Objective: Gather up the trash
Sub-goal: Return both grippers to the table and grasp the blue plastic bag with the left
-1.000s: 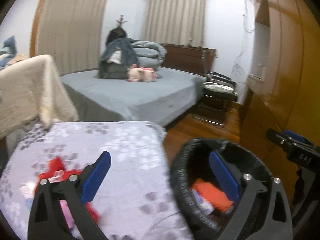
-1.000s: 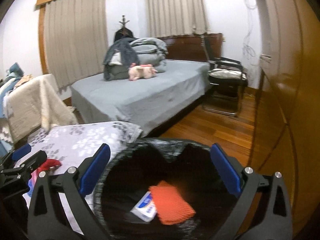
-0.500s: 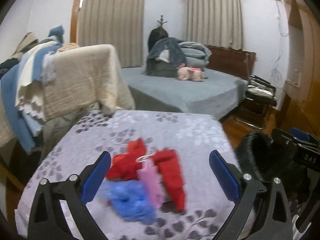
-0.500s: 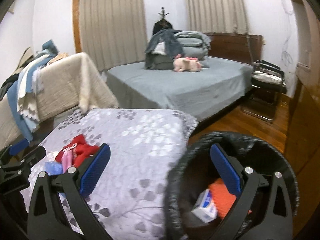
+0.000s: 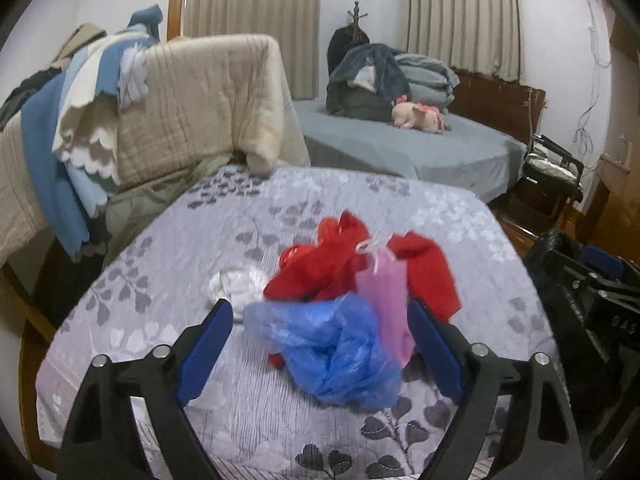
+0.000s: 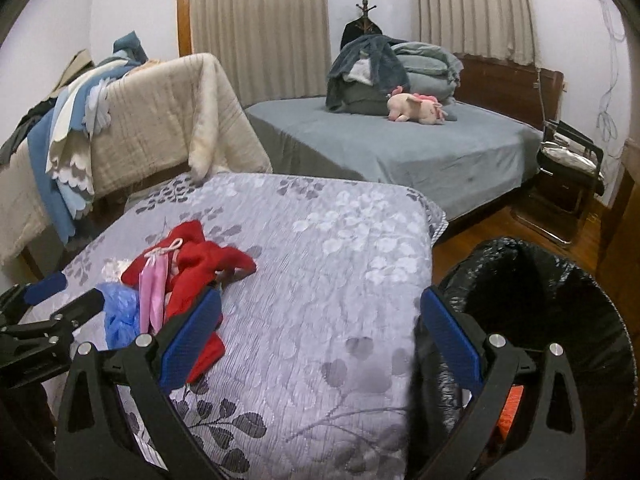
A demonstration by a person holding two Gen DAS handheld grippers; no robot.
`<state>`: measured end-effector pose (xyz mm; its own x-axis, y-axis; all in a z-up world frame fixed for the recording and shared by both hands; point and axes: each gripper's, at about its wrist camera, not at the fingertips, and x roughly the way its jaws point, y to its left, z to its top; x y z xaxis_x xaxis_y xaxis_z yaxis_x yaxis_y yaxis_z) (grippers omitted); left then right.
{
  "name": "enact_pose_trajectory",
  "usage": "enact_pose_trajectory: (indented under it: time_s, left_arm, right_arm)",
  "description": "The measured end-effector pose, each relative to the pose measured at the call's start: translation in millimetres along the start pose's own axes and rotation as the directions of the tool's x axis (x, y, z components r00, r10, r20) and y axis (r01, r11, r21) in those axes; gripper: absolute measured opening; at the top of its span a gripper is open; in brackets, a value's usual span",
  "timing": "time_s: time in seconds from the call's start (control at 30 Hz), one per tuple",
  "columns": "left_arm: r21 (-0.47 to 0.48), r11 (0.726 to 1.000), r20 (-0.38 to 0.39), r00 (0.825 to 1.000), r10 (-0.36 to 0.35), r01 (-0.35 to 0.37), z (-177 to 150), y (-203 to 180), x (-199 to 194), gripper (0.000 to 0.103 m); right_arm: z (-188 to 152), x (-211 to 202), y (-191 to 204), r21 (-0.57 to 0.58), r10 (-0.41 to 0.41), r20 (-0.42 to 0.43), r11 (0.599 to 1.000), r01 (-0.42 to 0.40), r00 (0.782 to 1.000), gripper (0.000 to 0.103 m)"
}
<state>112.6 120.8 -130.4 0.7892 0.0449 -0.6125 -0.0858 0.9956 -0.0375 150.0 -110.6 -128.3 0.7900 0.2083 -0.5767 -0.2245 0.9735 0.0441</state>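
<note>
A pile of trash lies on the floral-covered table [image 5: 168,280]: a crumpled blue plastic bag [image 5: 336,348], a pink bag [image 5: 386,304], red pieces [image 5: 320,268] and a white wad [image 5: 238,284]. My left gripper [image 5: 320,348] is open, its jaws on either side of the blue bag. My right gripper [image 6: 320,336] is open and empty, over the table's right part. The pile [image 6: 180,276] lies to its left. A black-lined bin [image 6: 560,320] stands at the right, with an orange item [image 6: 510,404] inside.
Blankets hang over a chair back [image 5: 180,100] behind the table. A grey bed [image 6: 400,148] with clothes and a pink plush toy [image 6: 416,108] lies beyond. A black chair [image 6: 572,164] and a wooden cabinet stand at the right.
Both grippers have swung left, from over the bin to the table. My left gripper has come close to the trash pile, with the blue bag now between its jaws.
</note>
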Motion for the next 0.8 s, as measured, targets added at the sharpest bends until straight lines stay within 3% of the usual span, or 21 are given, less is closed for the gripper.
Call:
enact_pose_trajectory:
  time_s: [0.4, 0.47, 0.53, 0.8]
  left_arm:
    - [-0.030, 0.999, -0.095, 0.995, -0.015, 0.012, -16, 7, 45, 0.084]
    - [-0.042, 0.998, -0.107, 0.993, -0.041, 0.036, -17, 8, 49, 0.077]
    - [-0.051, 0.996, -0.122, 0.989, -0.083, 0.077, -18, 7, 51, 0.058]
    - [-0.061, 0.994, -0.089, 0.992, -0.094, 0.089, -17, 10, 35, 0.044]
  right_arm:
    - [-6, 20, 14, -0.047, 0.013, -0.034, 0.999, -0.015, 0.999, 0.097]
    - [-7, 22, 15, -0.050, 0.013, -0.041, 0.999, -0.015, 0.999, 0.097]
    - [-7, 23, 15, -0.050, 0.014, -0.047, 0.999, -0.016, 0.999, 0.097]
    - [-4, 21, 24, -0.059, 0.034, -0.038, 0.998, -0.036, 0.999, 0.097]
